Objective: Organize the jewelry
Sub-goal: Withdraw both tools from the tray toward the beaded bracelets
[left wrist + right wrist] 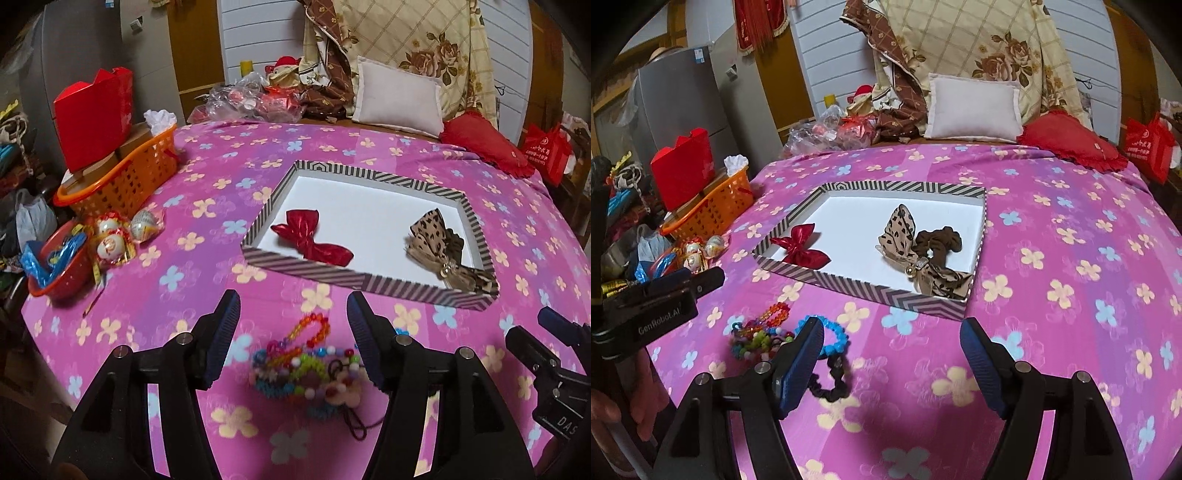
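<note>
A striped shallow box (291, 266) (886, 293) lies on the pink flowered bedspread. Inside it rest a red bow (314, 238) (803, 249) at the left and a leopard-print bow scrunchie (436, 240) (905, 236) at the right. A heap of coloured bead bracelets and hair ties (310, 369) (764, 334) lies on the spread in front of the box. My left gripper (291, 343) hovers over that heap, open, with nothing held. My right gripper (892, 363) is open and empty above bare bedspread, right of the heap. A black hair tie (831, 380) lies by its left finger.
An orange basket (122, 181) (713, 206) with a red box stands at the far left. A red bowl (59, 258) and wrapped balls (114, 236) lie near it. Pillows (399, 96) and a red cushion (484, 140) sit at the head of the bed.
</note>
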